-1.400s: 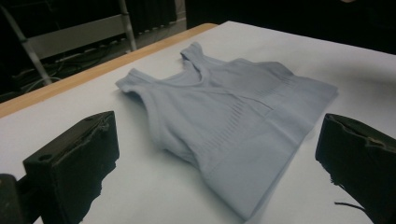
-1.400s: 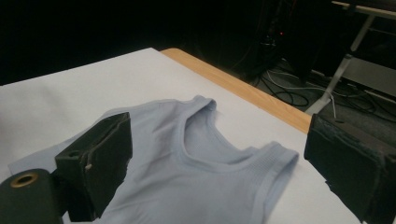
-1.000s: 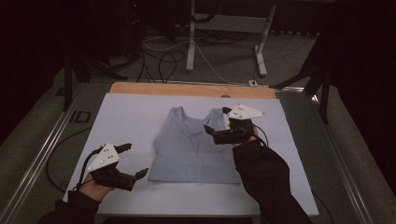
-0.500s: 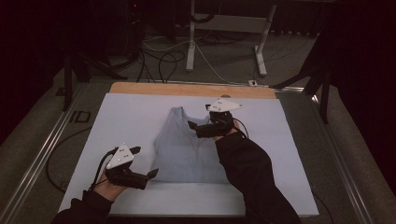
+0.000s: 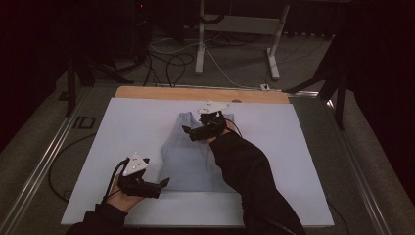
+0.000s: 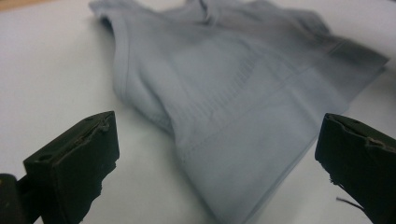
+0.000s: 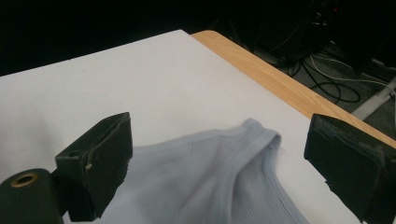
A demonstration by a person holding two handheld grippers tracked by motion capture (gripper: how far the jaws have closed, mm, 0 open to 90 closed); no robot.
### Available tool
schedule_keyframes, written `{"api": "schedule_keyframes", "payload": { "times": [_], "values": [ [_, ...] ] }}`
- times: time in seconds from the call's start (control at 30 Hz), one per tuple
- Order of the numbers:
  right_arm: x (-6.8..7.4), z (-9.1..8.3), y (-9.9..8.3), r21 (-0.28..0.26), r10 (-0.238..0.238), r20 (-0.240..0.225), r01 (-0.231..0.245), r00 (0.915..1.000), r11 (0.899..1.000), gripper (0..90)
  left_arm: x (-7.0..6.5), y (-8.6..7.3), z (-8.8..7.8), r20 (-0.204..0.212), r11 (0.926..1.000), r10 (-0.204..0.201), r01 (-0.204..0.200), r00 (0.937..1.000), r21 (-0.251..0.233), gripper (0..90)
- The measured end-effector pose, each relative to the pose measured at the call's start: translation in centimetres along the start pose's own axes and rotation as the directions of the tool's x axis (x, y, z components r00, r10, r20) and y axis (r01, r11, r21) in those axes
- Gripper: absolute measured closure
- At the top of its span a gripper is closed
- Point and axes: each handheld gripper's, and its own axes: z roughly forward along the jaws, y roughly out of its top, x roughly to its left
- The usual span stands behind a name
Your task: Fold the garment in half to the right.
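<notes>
The pale blue tank top (image 5: 193,154) lies flat mid-table, and both tongs gape empty, the left tongs (image 5: 165,182) at its bottom hem corner, the right tongs (image 5: 187,130) over a shoulder strap, seemingly lining up a fold.
</notes>
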Motion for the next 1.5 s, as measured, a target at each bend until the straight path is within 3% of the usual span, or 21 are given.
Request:
{"api": "schedule_keyframes", "payload": {
  "times": [0.1, 0.23, 0.3, 0.37, 0.6, 0.93, 1.03, 1.2, 1.4, 1.5],
  "values": [
    [0.1, 1.0, 0.4, 0.011, -0.007, -0.004, 0.007, 1.0, 1.0, 8.0, 0.1, -0.2, 0.3, 0.005, 0.9994, -0.024, 0.024, 0.9997, 0.026, 0.5],
    [0.1, 1.7, 0.7, 0.018, -0.014, -0.006, 0.014, 0.9999, 1.0, 8.1, 0.0, -0.3, 0.5, -0.002, 0.9985, -0.021, 0.021, 0.9998, 0.05, 1.8],
    [0.3, 2.9, 1.2, 0.027, -0.02, -0.014, 0.02, 0.9997, 0.999, 8.1, 0.2, -0.4, 0.8, 0.002, 0.993, -0.069, 0.069, 0.9976, 0.096, 4.4],
    [0.3, 3.5, 1.3, 0.034, -0.016, -0.02, 0.017, 0.9997, 0.999, 8.1, 0.4, -0.5, 0.9, 0.017, 0.9901, -0.085, 0.082, 0.9963, 0.114, 6.8],
    [0.3, 5.3, 1.6, 0.053, -0.03, -0.029, 0.032, 0.9991, 0.998, 8.3, 0.3, -0.9, 1.6, 0.019, 0.978, -0.099, 0.094, 0.9949, 0.186, 21.7],
    [0.2, 7.6, 0.9, 0.085, -0.027, -0.037, 0.03, 0.999, 0.996, 8.6, 0.4, -1.4, 2.7, 0.005, 0.9664, -0.111, 0.106, 0.9938, 0.234, 39.4],
    [0.0, 8.2, 0.6, 0.099, -0.021, -0.031, 0.024, 0.9993, 0.995, 8.6, 0.3, -1.4, 2.9, 0.02, 0.9631, -0.109, 0.1, 0.9939, 0.25, 45.6],
    [-0.5, 9.2, 0.3, 0.132, -0.029, -0.022, 0.032, 0.9993, 0.991, 8.6, 0.2, -1.4, 3.1, 0.01, 0.9625, -0.102, 0.096, 0.9947, 0.254, 53.0],
    [-1.3, 9.9, 0.2, 0.142, -0.004, 0.002, 0.004, 1.0, 0.99, 10.1, -0.4, -1.1, 3.3, 0.055, 0.9598, -0.09, 0.072, 0.9945, 0.271, 67.4],
    [-1.7, 10.3, 0.4, 0.151, 0.006, 0.015, -0.008, 0.9999, 0.989, 11.7, -0.4, -0.8, 3.2, 0.065, 0.9615, -0.111, 0.09, 0.9917, 0.26, 77.6]
  ]
}}
